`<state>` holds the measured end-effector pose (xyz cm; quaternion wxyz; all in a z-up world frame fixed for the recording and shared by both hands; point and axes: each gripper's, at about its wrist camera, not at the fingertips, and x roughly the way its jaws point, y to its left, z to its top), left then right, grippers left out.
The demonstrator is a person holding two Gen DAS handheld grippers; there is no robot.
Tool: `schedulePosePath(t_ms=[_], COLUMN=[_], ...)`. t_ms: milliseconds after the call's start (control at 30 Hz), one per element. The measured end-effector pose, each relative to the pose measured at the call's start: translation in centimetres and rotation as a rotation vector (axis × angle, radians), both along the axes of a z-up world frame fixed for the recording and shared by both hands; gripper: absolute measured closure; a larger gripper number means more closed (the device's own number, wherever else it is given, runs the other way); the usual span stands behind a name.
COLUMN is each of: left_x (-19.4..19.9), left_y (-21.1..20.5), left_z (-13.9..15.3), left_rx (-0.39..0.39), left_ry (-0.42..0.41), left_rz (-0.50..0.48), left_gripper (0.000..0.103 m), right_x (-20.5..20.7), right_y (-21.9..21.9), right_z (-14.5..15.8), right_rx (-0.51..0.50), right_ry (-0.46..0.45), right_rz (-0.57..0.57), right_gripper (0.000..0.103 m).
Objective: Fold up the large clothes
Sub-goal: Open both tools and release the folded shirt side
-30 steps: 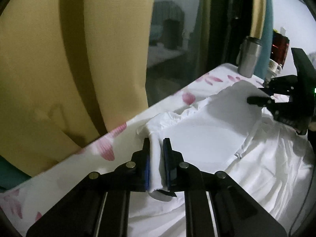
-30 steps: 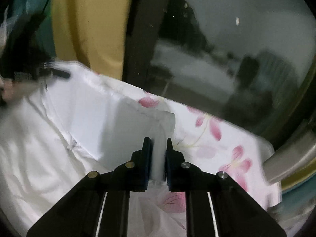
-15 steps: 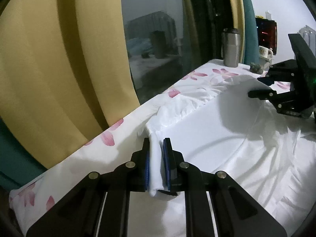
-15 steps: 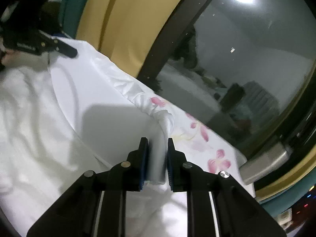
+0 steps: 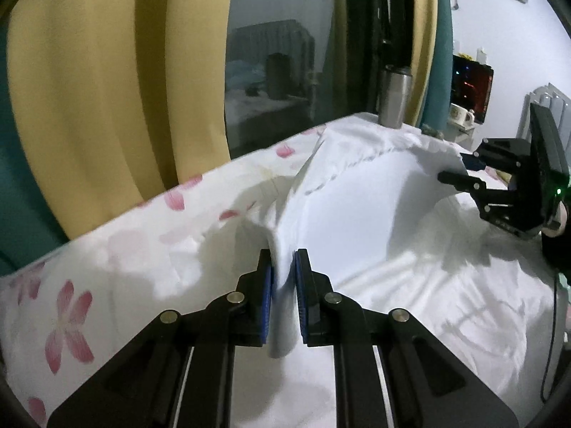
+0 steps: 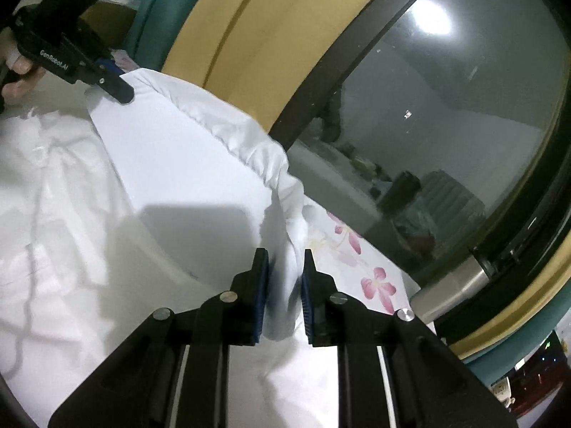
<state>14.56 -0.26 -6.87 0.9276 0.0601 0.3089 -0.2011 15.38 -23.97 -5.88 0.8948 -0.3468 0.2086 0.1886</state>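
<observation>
A large white garment (image 5: 374, 221) lies spread over a bed with a flower-print sheet (image 5: 117, 235). My left gripper (image 5: 283, 267) is shut on one corner of its gathered far edge, which is lifted off the sheet. My right gripper (image 6: 283, 267) is shut on the other corner of that same edge (image 6: 228, 139). Between the two corners the edge hangs taut in the air. In the left wrist view my right gripper (image 5: 460, 171) shows at the right, holding the cloth. The right wrist view catches my left gripper (image 6: 114, 78) at the upper left, with a hand behind it.
A dark window (image 5: 278, 71) with yellow curtains (image 5: 107, 89) runs along the bed's far side. A steel tumbler (image 5: 394, 96) stands at the sheet's far corner, with a mug (image 5: 460, 116) and a dark lit box (image 5: 471, 87) beyond. A radiator (image 5: 546, 103) stands at the right.
Both grippers have carried the gripped edge sideways across the bed and higher off the sheet, and the views have swung along the window. The grips have not changed.
</observation>
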Motion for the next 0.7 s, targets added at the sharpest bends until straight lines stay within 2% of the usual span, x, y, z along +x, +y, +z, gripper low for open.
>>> schedulePosePath(t_ms=[133, 300, 500, 700], left_x=[-1.7, -4.0, -6.2, -8.3], left_y=[0.5, 0.6, 1.1, 2.8], left_z=[-0.1, -0.5, -1.2, -1.4], left_rx=[-0.029, 0.001, 0.032, 0.019], left_ry=[0.016, 0.039, 0.077, 0.12], left_rz=[-0.008, -0.027, -0.037, 0.014], left_gripper=[0.089, 0.087, 0.077, 0.064], right_x=[-1.4, -2.8, -4.1, -6.3], right_y=[-1.1, -2.5, -4.0, -5.5], right_z=[0.1, 0.0, -0.6, -0.3], right_rx=[0.05, 0.127, 0.13, 0.157], right_ry=[0.077, 0.215, 0.306, 0.364], right_rz=[0.024, 0.039, 0.018, -0.04], right_gripper=[0.087, 0.086, 0.075, 0.075])
